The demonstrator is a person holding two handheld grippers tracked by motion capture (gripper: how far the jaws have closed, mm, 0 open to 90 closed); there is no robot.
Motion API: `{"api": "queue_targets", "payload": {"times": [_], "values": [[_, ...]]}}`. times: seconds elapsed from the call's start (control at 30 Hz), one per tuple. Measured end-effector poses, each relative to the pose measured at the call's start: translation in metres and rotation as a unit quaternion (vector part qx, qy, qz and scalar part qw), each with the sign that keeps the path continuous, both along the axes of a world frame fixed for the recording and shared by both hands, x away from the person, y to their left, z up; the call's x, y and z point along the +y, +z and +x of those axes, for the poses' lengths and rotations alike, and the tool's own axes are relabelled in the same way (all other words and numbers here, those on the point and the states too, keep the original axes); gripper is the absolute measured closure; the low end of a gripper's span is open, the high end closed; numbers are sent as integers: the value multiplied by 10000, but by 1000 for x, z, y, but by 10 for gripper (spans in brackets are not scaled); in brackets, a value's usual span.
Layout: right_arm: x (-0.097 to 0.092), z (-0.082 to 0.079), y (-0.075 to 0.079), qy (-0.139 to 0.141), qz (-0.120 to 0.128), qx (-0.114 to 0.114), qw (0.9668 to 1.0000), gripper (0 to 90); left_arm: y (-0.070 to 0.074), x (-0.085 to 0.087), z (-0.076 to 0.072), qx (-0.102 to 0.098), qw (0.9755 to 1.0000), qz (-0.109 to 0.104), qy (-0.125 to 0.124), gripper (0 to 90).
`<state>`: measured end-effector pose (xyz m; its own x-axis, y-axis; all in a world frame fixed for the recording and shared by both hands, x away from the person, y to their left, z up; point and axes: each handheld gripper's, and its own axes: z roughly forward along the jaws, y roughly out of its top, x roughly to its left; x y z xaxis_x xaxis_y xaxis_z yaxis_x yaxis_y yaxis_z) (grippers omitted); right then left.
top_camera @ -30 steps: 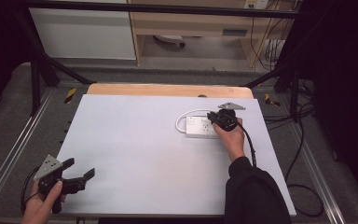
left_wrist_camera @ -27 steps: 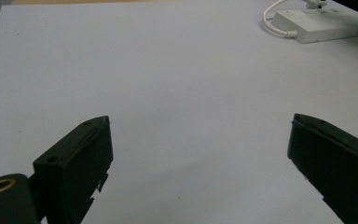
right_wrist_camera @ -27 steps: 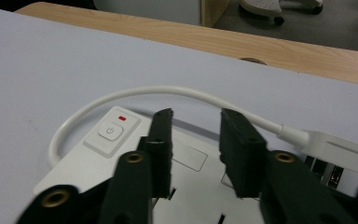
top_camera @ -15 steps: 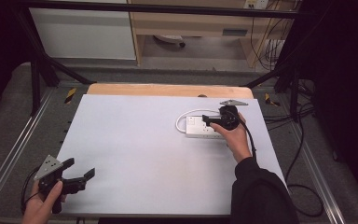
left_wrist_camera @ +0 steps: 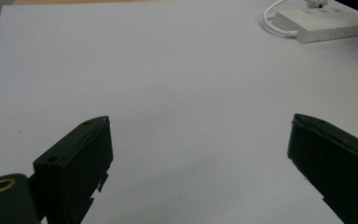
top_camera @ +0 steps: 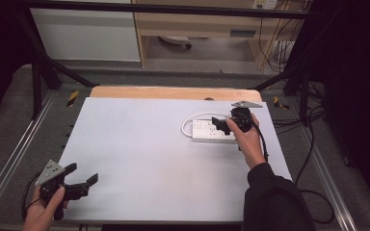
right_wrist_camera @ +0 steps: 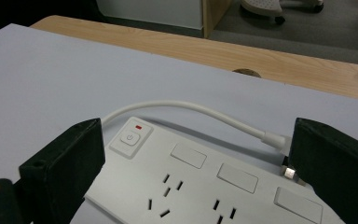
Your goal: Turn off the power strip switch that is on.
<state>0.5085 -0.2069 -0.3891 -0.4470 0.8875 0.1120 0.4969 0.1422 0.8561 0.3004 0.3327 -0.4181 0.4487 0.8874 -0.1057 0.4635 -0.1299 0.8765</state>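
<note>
A white power strip [top_camera: 207, 132] lies flat at the table's right rear, its white cable [top_camera: 198, 116] looping round the left end. In the right gripper view the power strip [right_wrist_camera: 205, 186] shows a switch [right_wrist_camera: 129, 137] with a red mark and several sockets. My right gripper [top_camera: 218, 124] hangs just over the strip, and the right gripper [right_wrist_camera: 198, 140] stands open with the jaws wide and nothing between them. My left gripper [top_camera: 83, 172] is held open at the front left corner. The left gripper [left_wrist_camera: 200, 126] points across bare table toward the distant power strip [left_wrist_camera: 326, 25].
The white tabletop [top_camera: 139, 154] ends in a wooden strip [top_camera: 173, 93] at the back. Metal frame rails [top_camera: 9, 163] run along both sides. Dark cables [top_camera: 313, 144] hang off the right edge. A cabinet [top_camera: 86, 33] and a shelf unit stand behind the table.
The right hand has edged forward and to the right along the power strip, with the jaws now pointing left over it. The left gripper has stayed where it was.
</note>
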Motion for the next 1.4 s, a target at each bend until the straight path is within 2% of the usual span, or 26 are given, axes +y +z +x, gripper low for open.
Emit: {"api": "queue_targets", "payload": {"times": [0.53, 0.83, 1.03, 1.23, 1.4], "values": [[-12, -18, 21, 132, 80, -209, 9997, 35, 0, 0, 0, 9, 10000, 0, -3, 66], [-23, -39, 31, 129, 145, -458, 9988, 38, 0, -1, 0, 6, 10000, 10, -1, 66], [-35, -65, 30, 37, 156, -658, 9977, 44, 0, 0, 0, -13, 10000, 30, -5, 66], [-50, -93, 25, -85, 142, -951, 9953, 43, 0, -1, 0, -12, 10000, 52, -17, 66], [-63, -116, 17, -175, 177, -1071, 9939, 43, 0, -2, 0, -6, 10000, 57, -13, 66]]}}
